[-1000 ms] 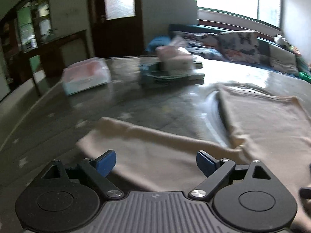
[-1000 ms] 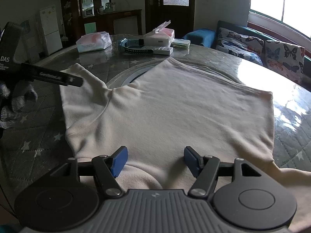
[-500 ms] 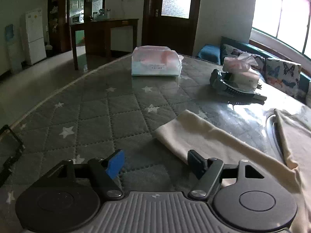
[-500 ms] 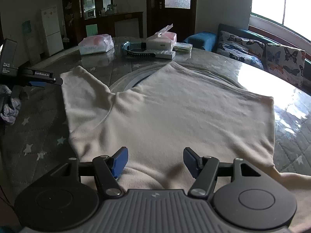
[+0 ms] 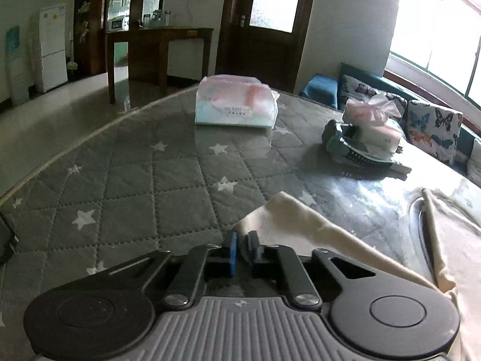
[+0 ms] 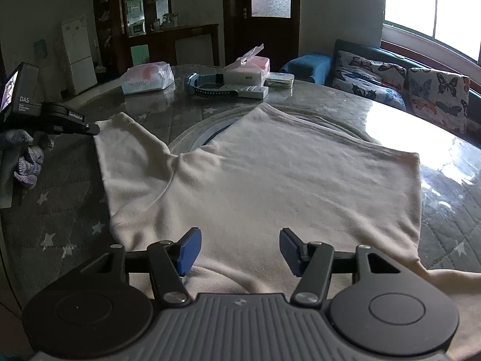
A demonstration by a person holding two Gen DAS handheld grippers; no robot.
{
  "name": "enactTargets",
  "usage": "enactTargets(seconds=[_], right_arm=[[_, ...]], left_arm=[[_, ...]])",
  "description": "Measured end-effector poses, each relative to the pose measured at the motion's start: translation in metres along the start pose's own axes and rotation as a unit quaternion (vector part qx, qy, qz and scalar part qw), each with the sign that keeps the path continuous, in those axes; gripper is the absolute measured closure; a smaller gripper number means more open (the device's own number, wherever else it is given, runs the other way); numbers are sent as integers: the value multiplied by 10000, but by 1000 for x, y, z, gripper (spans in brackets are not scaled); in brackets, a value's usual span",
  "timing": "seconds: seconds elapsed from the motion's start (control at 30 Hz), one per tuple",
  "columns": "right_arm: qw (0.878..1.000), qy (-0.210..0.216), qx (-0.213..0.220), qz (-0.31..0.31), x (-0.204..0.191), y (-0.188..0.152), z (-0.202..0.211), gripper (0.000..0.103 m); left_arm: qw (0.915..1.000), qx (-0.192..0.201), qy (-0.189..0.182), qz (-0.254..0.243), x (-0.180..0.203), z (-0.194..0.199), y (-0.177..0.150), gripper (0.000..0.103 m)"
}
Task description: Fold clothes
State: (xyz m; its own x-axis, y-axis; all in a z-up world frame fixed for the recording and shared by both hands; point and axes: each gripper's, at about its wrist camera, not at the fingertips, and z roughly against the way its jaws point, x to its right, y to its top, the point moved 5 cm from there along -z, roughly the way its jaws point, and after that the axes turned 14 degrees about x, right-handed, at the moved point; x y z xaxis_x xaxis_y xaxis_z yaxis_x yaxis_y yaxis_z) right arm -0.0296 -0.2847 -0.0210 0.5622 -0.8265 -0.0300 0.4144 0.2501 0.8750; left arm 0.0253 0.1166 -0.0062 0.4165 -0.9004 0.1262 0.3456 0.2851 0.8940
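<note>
On the bench, a cream T-shirt is laid flat, with one sleeve pinched by the left hand-held gripper.

The blue pads of the left hand-held gripper are seen brought together at the sleeve's cuff corner, cloth caught between them. The right hand-held gripper is held over the shirt's near edge by the collar, its jaws apart and closing, cloth beneath them but not pressed. In the right wrist view the left hand-held gripper is seen at the sleeve's far tip, gripped by a gloved hand. Toward the bench's far side a wrapped tissue pack and a tissue box are set, well apart from the shirt. A butterfly-print cushion is seen on the sofa behind.
</note>
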Motion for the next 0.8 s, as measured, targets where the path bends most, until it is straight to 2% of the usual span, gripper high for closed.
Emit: enactTargets(seconds=[0.17, 0.4, 0.6, 0.8], right_arm=[[10000, -29, 73, -60, 4, 2, 7, 45], [9997, -122, 134, -146, 10, 0, 14, 45], [9990, -201, 260, -314, 20, 0, 25, 45], [9974, -375, 376, -486, 35, -1, 38, 45]], left_arm=[[9987, 315, -387, -43, 24, 24, 19, 98], [9888, 689, -1327, -32, 80, 70, 50, 98], [9708, 723, -2272, -266, 146, 110, 55, 98], [9510, 511, -2988, -613, 207, 130, 30, 98]])
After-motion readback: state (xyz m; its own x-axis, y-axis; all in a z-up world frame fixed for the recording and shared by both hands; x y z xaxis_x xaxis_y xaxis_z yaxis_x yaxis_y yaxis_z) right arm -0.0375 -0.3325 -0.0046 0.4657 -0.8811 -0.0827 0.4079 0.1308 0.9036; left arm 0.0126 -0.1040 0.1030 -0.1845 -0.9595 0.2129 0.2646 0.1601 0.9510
